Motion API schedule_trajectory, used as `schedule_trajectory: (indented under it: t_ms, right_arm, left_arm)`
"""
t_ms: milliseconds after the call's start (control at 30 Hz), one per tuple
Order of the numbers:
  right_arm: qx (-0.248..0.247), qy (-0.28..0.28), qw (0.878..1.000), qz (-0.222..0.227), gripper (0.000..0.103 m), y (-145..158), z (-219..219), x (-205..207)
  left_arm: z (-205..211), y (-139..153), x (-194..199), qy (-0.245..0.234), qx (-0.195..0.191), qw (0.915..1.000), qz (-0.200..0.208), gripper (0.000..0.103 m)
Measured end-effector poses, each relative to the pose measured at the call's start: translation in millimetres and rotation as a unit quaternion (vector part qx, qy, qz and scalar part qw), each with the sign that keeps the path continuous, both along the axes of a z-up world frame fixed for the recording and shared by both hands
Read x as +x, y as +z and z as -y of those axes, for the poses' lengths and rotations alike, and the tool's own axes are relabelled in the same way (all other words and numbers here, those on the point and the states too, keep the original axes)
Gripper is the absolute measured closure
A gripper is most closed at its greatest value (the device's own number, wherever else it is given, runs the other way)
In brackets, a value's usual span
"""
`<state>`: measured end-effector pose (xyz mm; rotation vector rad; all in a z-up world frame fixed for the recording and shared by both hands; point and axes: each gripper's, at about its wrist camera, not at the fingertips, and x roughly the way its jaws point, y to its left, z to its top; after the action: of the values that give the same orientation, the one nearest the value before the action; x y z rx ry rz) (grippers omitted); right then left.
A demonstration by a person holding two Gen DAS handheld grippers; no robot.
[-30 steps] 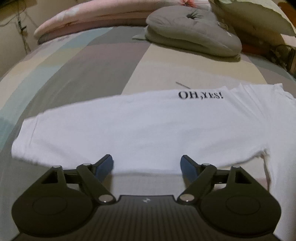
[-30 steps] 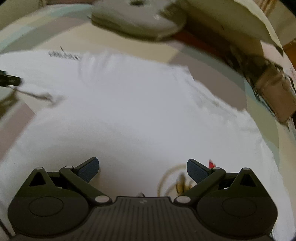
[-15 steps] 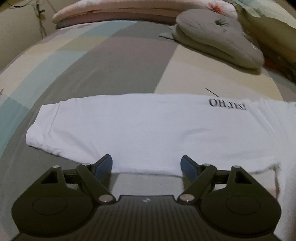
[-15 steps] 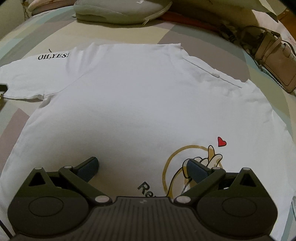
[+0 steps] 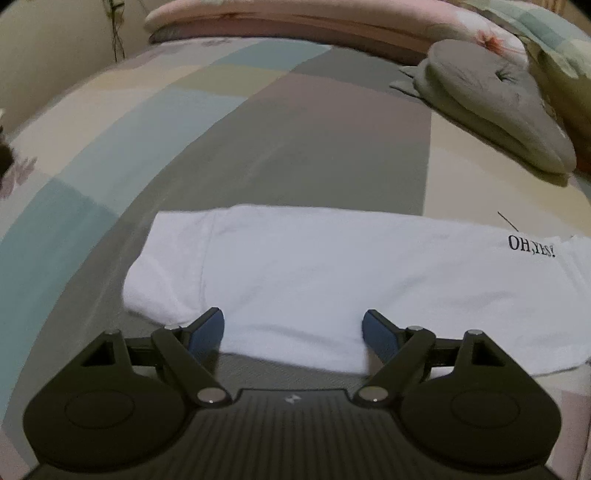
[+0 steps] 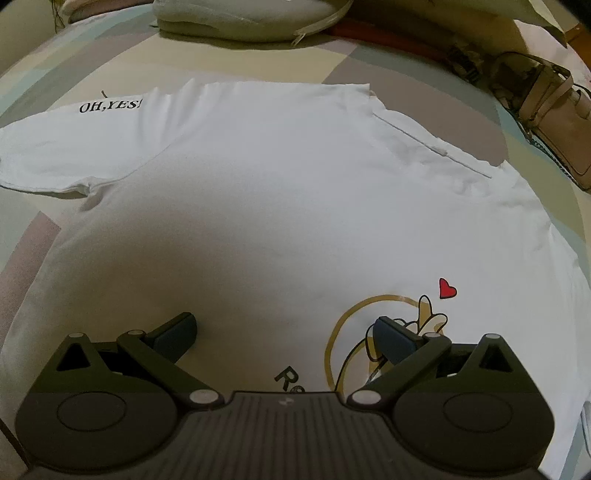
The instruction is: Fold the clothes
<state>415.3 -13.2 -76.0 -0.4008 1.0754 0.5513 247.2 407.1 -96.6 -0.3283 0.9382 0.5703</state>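
So in that last second the only real change was on my left side. The left tool (image 5: 293,326) had slid sideways along the long sleeve (image 5: 332,280) toward its cuff, jaws spread wide the whole way with nothing pinched between them. It ended up hovering over the sleeve's near edge, with the cuff end just off to the left of the left pad. A second earlier the same view had the middle of the sleeve dead ahead and the "OH,YES!" print (image 5: 531,246) near the centre; by this point that print had drifted way out to the right edge. I read that as lining up for a grab near the cuff so the sleeve could be folded in over the body, but no fold had started yet.

The right tool (image 6: 284,330) pretty much stayed put, also gaping wide and empty, parked above the chest of the white T-shirt (image 6: 277,192) with its right pad over the cartoon finger-heart graphic (image 6: 388,325). Its earlier frame was a blurry mess; this one was sharp.

The shirt itself lay flat, front up, on the patchwork bedspread (image 5: 258,147). Further back sat the grey cushion (image 5: 495,110), the pink pillow (image 5: 295,18), and a beige handbag (image 6: 554,122) off to the right.
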Motion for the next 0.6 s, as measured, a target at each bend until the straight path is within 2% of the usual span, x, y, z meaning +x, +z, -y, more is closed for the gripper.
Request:
schedule_trajectory:
  t_ms: [67,133,267,367,467,600]
  right_arm:
    - [0.000,0.000,1.000,0.001,0.000,0.1,-0.2,-0.4]
    - [-0.001,-0.001,1.000,0.001,0.000,0.3,-0.5,-0.8]
    - [-0.006,-0.010,1.000,0.002,0.000,9.4,-2.8,3.6]
    - [0.012,-0.041,0.999,0.024,0.000,25.2,4.7,12.9]
    - [0.007,-0.093,0.995,0.033,0.000,28.8,27.7,26.0]
    - [-0.009,-0.162,0.986,0.037,0.000,26.5,66.6,40.9]
  left_arm:
    - [-1.0,5.9,6.8,-0.007,-0.001,0.9999,-0.010,0.024]
    - [7.7,15.8,22.9,-0.032,0.025,0.9992,-0.004,0.024]
    - [43.1,30.3,60.0,-0.115,0.031,0.9924,0.031,0.023]
    - [76.0,35.9,85.1,-0.177,0.026,0.9825,0.051,0.023]
    - [112.3,35.7,112.2,-0.233,-0.001,0.9706,0.062,0.023]
    - [163.4,36.0,143.6,-0.302,-0.030,0.9494,0.079,0.023]
